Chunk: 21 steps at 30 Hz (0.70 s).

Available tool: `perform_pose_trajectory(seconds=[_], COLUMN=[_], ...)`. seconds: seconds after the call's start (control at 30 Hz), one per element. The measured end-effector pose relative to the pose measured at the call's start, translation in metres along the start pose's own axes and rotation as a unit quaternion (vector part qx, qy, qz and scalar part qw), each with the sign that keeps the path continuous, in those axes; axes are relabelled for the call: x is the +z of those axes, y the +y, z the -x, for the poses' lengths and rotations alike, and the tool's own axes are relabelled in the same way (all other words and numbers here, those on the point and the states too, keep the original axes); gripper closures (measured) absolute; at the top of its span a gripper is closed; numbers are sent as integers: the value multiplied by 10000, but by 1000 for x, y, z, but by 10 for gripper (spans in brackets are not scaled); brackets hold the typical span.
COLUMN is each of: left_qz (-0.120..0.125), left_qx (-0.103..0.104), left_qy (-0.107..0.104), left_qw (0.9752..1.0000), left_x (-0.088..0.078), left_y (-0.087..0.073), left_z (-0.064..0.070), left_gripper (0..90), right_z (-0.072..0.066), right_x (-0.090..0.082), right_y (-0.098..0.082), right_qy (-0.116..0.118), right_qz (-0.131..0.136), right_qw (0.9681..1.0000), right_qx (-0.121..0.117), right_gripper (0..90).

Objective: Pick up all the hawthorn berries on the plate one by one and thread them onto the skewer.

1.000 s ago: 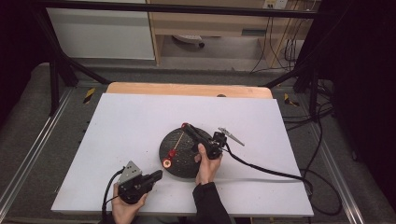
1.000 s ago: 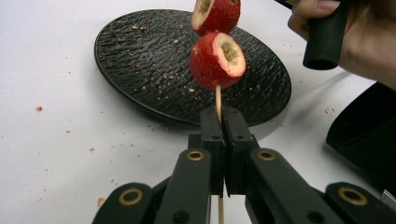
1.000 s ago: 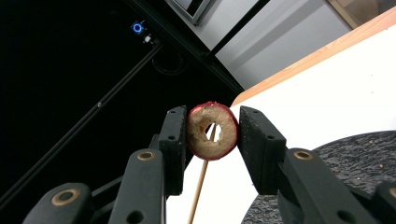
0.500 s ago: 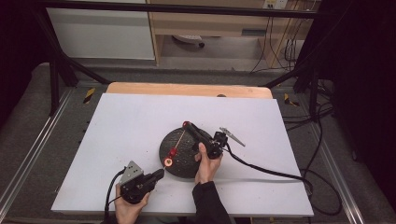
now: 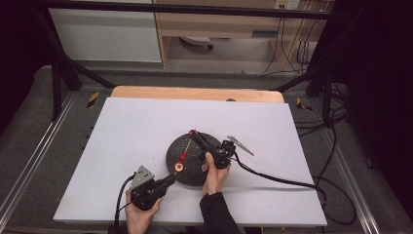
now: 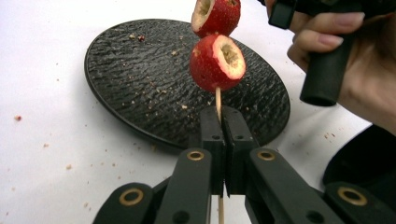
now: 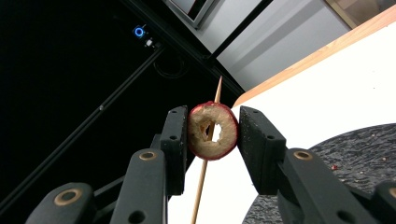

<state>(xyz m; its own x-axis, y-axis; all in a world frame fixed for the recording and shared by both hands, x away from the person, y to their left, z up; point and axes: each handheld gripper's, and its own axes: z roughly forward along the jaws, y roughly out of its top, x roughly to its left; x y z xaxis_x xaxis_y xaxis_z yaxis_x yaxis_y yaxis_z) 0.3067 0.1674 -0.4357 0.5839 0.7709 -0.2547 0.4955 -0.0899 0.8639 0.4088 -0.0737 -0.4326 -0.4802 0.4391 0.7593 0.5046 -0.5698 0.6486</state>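
Clearly, the wooden skewer point(image 6: 218, 100) with red fruits on it is held above the black round plate point(image 5: 191, 168), and it lies slanted from the lower left to the upper right in the high view. In the left gripper view two fruits sit on the stick: the lower fruit point(image 6: 217, 63), with its pale cut hollow turned toward the camera, is just above the jaws, and a second fruit point(image 6: 216, 15) is directly over it, near the top edge of that view. The left hand-held gripper point(image 6: 219, 123) has its jaws pressed together on the bare lower part of the skewer, so it is pinching the stick. The right hand-held gripper point(image 7: 212, 133) has its two jaws on both sides of a cored fruit point(image 7: 212, 130), pinching it; the skewer passes through the hole in the middle of this fruit, and its sharp tip rises above it. In the high view the left hand point(image 5: 141, 214) is at the near edge of the white table point(image 5: 122, 126), and the right hand point(image 5: 214, 175) rests over the near right side of the plate. Small crumbs lie on the plate and on the table around it.
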Motion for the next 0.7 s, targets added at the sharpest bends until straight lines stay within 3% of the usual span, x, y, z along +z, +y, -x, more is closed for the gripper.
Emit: perform_pose_trajectory(seconds=[0.33,0.7], left_qz=[-25,-56], left_qx=[-28,30], left_qy=[-32,-89], left_qw=[10000,9999], left_x=[13,13], left_y=[12,12], left_z=[-3,-5], left_gripper=[883,884], right_z=[0,-3], right_x=[-3,-6], right_y=[-7,-10], right_qy=[-4,-64], right_qz=[-119,-305], right_qw=[9999,9991], right_qx=[-76,-271], right_gripper=[640,633])
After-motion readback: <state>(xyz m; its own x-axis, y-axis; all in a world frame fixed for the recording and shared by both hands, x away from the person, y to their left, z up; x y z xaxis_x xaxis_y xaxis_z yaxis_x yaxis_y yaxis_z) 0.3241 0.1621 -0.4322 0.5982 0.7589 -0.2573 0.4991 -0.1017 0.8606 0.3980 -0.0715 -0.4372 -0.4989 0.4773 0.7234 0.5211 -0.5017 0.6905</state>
